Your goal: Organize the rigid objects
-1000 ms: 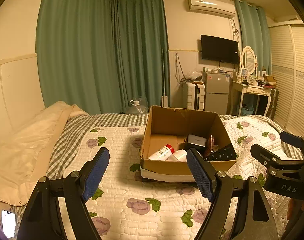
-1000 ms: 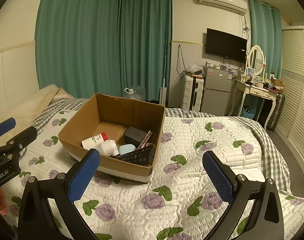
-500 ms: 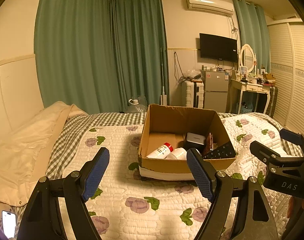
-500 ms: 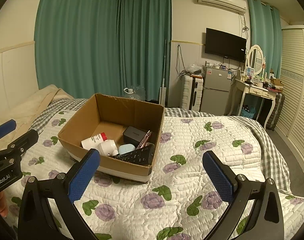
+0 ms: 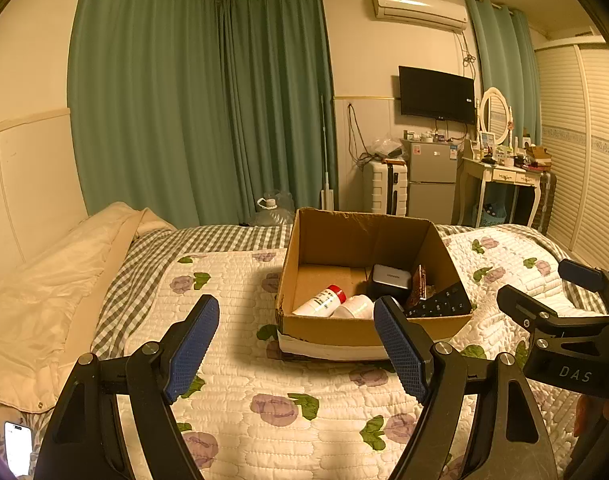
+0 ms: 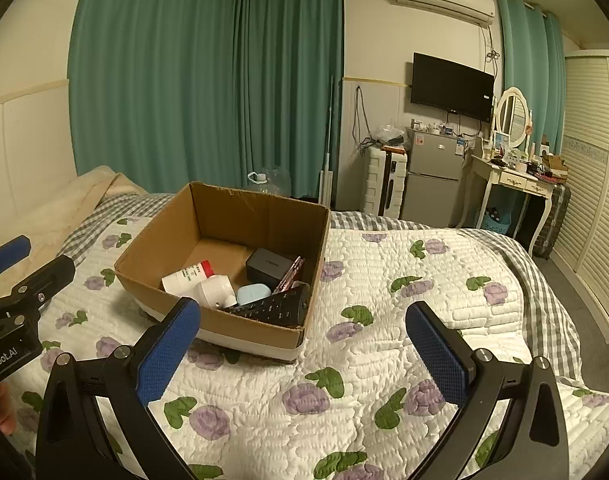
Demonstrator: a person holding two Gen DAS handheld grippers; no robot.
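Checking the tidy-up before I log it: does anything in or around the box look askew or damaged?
Mostly tidy. The remote lies propped against the cardboard box's near wall, not flat, and the box's far rim looks ragged.

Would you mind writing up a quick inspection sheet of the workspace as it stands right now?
Surface: quilted floral bedspread over a checked blanket.
Job's things: open cardboard box on the bed, holding a red-capped white bottle, a black remote, a dark grey box, a pale blue case.
Clutter: a phone lies at the bed's edge.
Grippers: left tool open, empty; right tool open, empty; both short of the box.
Cables: wires hang on the far wall.
Surroundings: green curtains, television, fridge, dressing table.
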